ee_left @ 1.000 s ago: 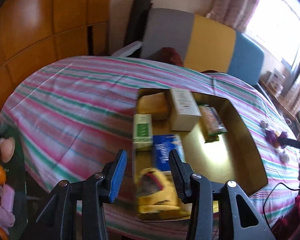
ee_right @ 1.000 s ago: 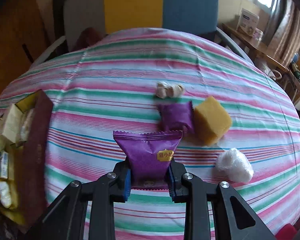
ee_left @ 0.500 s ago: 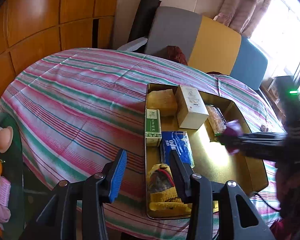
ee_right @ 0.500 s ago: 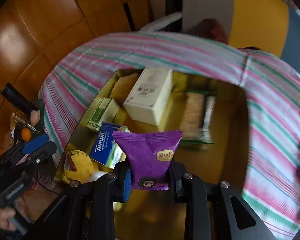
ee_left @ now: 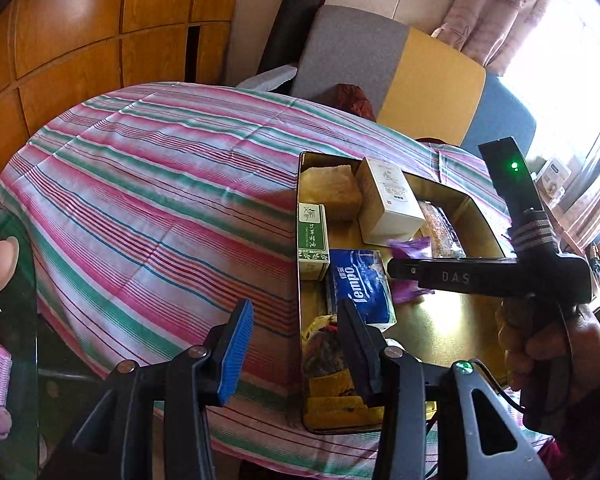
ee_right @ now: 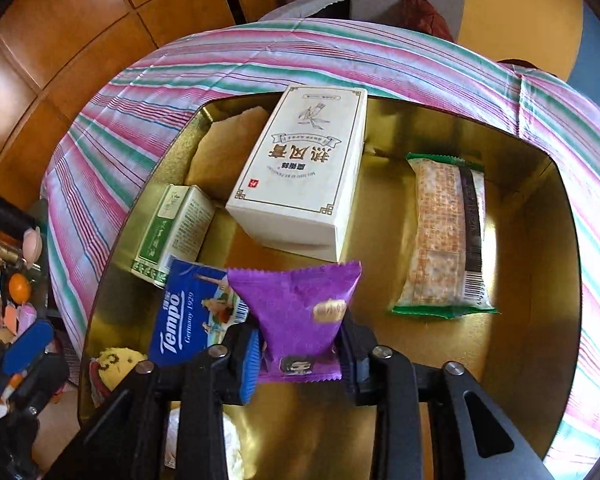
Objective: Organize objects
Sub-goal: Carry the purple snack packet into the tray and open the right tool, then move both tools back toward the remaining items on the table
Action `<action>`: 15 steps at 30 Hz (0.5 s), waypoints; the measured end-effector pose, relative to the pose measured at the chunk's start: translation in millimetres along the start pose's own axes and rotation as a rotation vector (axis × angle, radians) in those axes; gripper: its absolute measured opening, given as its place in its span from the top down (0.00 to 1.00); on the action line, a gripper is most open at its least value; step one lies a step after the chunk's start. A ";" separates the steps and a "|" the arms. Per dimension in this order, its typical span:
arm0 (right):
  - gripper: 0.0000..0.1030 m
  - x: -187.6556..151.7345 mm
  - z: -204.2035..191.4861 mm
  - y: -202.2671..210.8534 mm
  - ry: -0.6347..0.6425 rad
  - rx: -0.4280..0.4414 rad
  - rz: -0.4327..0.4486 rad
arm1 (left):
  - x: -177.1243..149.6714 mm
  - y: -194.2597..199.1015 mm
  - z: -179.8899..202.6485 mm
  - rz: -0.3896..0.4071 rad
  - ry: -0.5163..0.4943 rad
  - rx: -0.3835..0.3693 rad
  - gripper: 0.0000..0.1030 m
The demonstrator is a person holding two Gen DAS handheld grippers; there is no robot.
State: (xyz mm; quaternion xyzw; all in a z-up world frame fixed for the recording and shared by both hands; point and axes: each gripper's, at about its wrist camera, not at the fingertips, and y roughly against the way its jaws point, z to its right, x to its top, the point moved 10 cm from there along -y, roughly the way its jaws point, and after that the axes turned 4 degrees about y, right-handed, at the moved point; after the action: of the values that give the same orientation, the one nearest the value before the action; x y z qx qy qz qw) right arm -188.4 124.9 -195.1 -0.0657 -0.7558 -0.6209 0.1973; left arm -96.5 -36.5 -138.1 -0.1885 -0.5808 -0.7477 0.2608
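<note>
- The right hand-held gripper is clamped on the lower end of a purple snack packet, which stands upright between its blue pads.
- Seen from the left wrist, the same right hand-held gripper reaches in sideways over the tray, with the purple snack packet showing above and below its black fingers; the person's hand grips its handle.
- The packet hangs over the gold tray, above the bare floor between the blue Tempo tissue pack and the long cracker packet.
- The left hand-held gripper holds nothing, its jaws spread wide, at the near left corner of the tray.
- Behind the purple packet lies a white box; left of it are a green-and-white carton and a tan spongy block.
- A yellow plush toy sits in the tray's near left corner, just beside the tissue pack.
- The tray rests on a bench covered by a pink, green and white striped cloth.
- Beyond the bench stands a sofa back in grey, yellow and blue panels.
</note>
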 end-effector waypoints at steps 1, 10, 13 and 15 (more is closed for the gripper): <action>0.53 -0.3 0.9 2.5 -0.005 0.002 0.009 | 0.2 0.6 0.4 0.002 -0.001 0.001 0.57; 0.41 -14.7 21.5 54.5 -0.050 0.022 0.113 | 4.4 9.5 13.1 0.030 -0.046 0.002 0.57; 0.38 -25.6 32.6 78.3 -0.065 0.026 0.160 | 5.9 13.5 20.5 0.040 -0.069 -0.001 0.57; 0.38 -31.4 43.2 92.2 -0.072 0.017 0.187 | 6.7 15.8 27.9 0.046 -0.095 0.001 0.57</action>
State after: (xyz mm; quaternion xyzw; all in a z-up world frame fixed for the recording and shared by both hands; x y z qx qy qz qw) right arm -137.3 191.5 -129.4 -0.1565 -0.7583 -0.5905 0.2275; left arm -92.9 -13.6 -114.9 -0.2371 -0.5886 -0.7312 0.2502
